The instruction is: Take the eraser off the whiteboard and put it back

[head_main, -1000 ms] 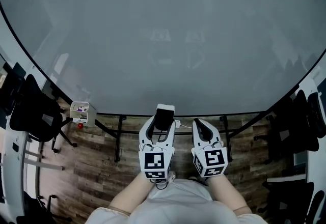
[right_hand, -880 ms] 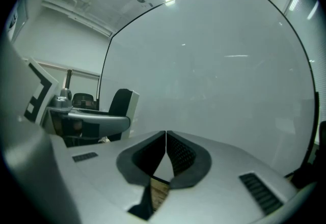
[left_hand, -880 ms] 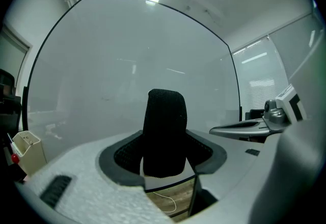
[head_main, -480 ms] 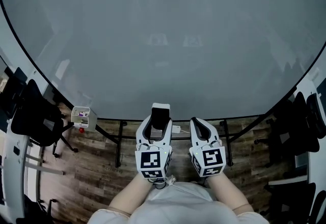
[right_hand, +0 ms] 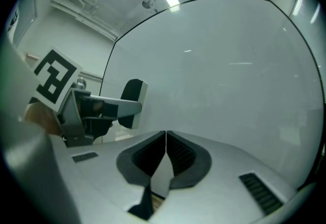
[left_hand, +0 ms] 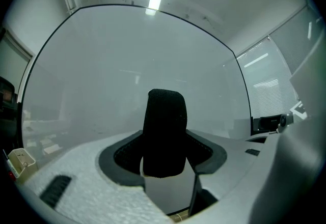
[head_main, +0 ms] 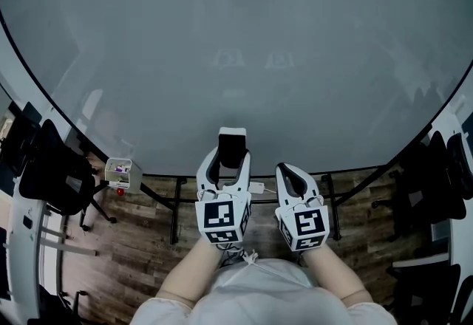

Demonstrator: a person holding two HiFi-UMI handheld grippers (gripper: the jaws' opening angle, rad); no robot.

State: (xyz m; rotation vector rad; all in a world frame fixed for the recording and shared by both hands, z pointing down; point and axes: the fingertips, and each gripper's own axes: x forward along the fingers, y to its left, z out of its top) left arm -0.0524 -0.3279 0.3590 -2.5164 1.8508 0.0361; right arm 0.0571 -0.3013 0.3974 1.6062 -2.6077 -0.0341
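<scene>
The small rectangular eraser (head_main: 231,148), with a black textured face on a white body, is found low in the centre of the head view. It is gripped by its two side edges between the jaws of the left gripper (head_main: 224,162) and stands upright before the large pale-grey whiteboard (head_main: 236,50). Contact with the board cannot be confirmed. The eraser is judged light, with a stiff body and a soft, yielding pad. The hard side edges are considered the sound place for a hold. The right gripper (head_main: 290,177), just right of it, is recorded with jaws closed together on nothing.
</scene>
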